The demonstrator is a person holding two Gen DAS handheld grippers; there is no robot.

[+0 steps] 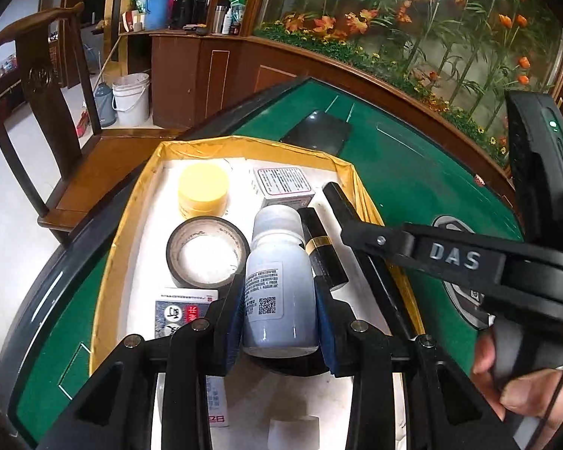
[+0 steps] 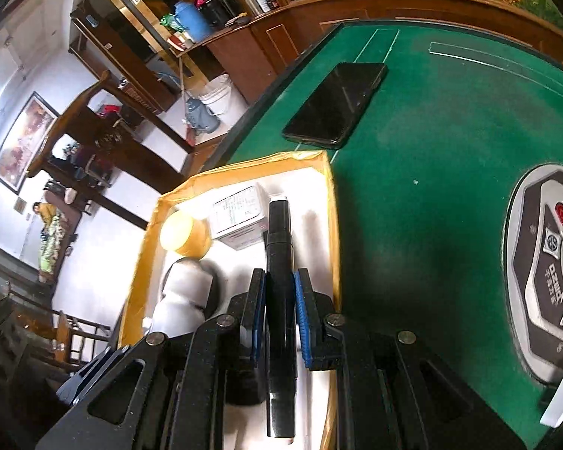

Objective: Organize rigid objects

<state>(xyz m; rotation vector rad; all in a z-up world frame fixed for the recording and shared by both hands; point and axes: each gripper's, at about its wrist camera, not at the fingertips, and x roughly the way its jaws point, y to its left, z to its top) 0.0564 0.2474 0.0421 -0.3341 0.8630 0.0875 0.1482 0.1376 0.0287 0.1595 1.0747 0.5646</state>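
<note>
A yellow-rimmed tray with a white floor sits on the green table. My left gripper is shut on a white labelled bottle, cap pointing away, over the tray's near middle. My right gripper is shut on a black marker pen along the tray's right side. In the left wrist view that right gripper reaches in from the right, with the pen in it. Inside the tray lie a yellow jar, a black tape roll, a small box, a card pack and a black lipstick.
A black phone lies on the felt beyond the tray. The table's round control panel is to the right. A wooden chair stands by the table's left edge. A hand grips the right tool's handle.
</note>
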